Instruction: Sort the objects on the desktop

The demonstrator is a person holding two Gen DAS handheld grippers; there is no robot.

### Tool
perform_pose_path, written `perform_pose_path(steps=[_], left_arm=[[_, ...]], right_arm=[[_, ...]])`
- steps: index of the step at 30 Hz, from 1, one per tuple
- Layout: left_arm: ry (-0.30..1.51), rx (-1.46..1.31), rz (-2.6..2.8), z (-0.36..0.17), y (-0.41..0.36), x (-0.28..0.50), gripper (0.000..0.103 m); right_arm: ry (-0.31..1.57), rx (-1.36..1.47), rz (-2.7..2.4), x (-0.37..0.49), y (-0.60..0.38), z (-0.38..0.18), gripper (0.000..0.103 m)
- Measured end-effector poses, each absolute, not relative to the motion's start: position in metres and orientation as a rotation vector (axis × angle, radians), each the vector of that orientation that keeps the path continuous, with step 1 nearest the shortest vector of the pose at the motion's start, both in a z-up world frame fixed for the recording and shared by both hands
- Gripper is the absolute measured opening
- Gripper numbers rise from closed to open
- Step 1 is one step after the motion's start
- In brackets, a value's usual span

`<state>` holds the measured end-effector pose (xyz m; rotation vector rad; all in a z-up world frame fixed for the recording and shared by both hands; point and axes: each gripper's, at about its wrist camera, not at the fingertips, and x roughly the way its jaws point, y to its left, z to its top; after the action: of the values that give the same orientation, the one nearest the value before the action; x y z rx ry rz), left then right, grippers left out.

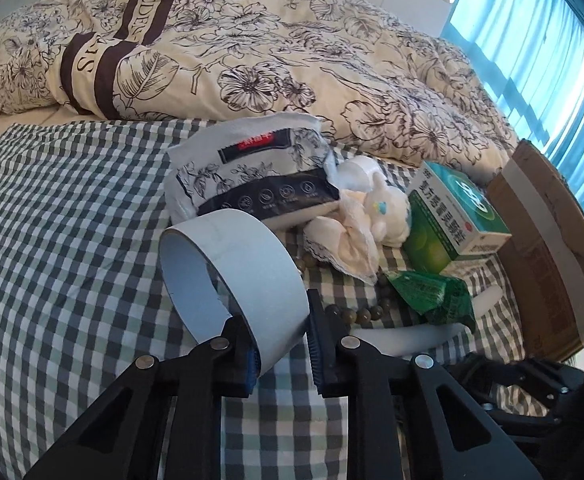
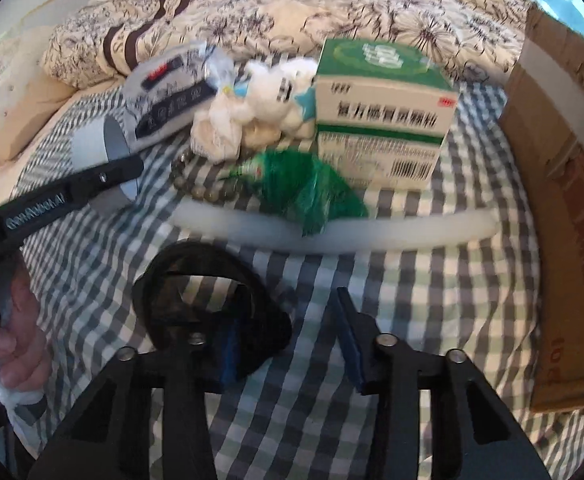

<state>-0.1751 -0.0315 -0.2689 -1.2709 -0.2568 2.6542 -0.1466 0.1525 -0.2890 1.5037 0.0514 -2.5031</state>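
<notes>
The left gripper [image 1: 282, 354] had its jaws closed on the wall of a grey-white roll of wide tape [image 1: 232, 276], one finger inside the ring and one outside, low in the centre of the left wrist view. The roll stood on edge, its open bore facing the lower left of the frame and its round body leaning up and away from the fingertips.

The right gripper [image 2: 288, 344] stood with its jaws wide apart over the green-and-white checked cloth [image 2: 391, 300]; a black looped strap [image 2: 196, 284] hung about its left finger (whether pinched or merely draped, I could not tell).

Beyond the tape lay the rest of the clutter: a floral tissue pack [image 1: 252, 172], a white plush toy [image 1: 387, 212], a green-and-white medicine box [image 1: 455, 216], a green foil sachet [image 1: 431, 292] and a string of brown beads [image 1: 355, 312].

The brown cardboard box [image 1: 547, 248] filled the right edge of both views. If that was the bin for the tape, it lay to the right of the left gripper, beyond the clutter, and nearer the right gripper.
</notes>
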Motion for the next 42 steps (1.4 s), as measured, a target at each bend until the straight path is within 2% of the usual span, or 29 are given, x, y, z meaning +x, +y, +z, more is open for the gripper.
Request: perform_pose_path(steps=[3,5,7,11,12,15,24,42], left_arm=[[-0.246,-1.265,2.658,-0.269,-0.032,-0.172,0.019],[-0.251,-1.265,2.659,-0.269,-0.033,-0.17,0.019],[-0.256,-1.26,2.666,-0.268,-0.036,-0.169,0.019],[-0.265,-1.25,2.678,-0.263,-0.041,-0.164,0.015],[-0.266,-1.248,2.681,-0.262,-0.041,-0.163,0.01],[-0.262,-1.243,2.691,-0.257,-0.044,-0.159,0.007],[-0.245,-1.191,2.713,-0.229,-0.044,-0.142,0.007],[-0.166,-1.021,2.826,-0.139,-0.033,-0.077,0.007]], right_arm=[[0.058,1.494,-2.505,-0.145,0.15,-0.289,0.032],[0.063,1.493,-2.503,-0.145,0.148,-0.289,0.022],[0.072,1.491,-2.506,-0.143,0.147,-0.29,0.022],[0.059,1.484,-2.505,-0.14,0.147,-0.287,0.012],[0.056,1.479,-2.504,-0.139,0.146,-0.286,0.011],[0.05,1.467,-2.506,-0.132,0.144,-0.279,0.011],[0.035,1.402,-2.537,-0.12,0.145,-0.25,0.011],[-0.038,1.191,-2.63,-0.069,0.159,-0.165,0.011]])
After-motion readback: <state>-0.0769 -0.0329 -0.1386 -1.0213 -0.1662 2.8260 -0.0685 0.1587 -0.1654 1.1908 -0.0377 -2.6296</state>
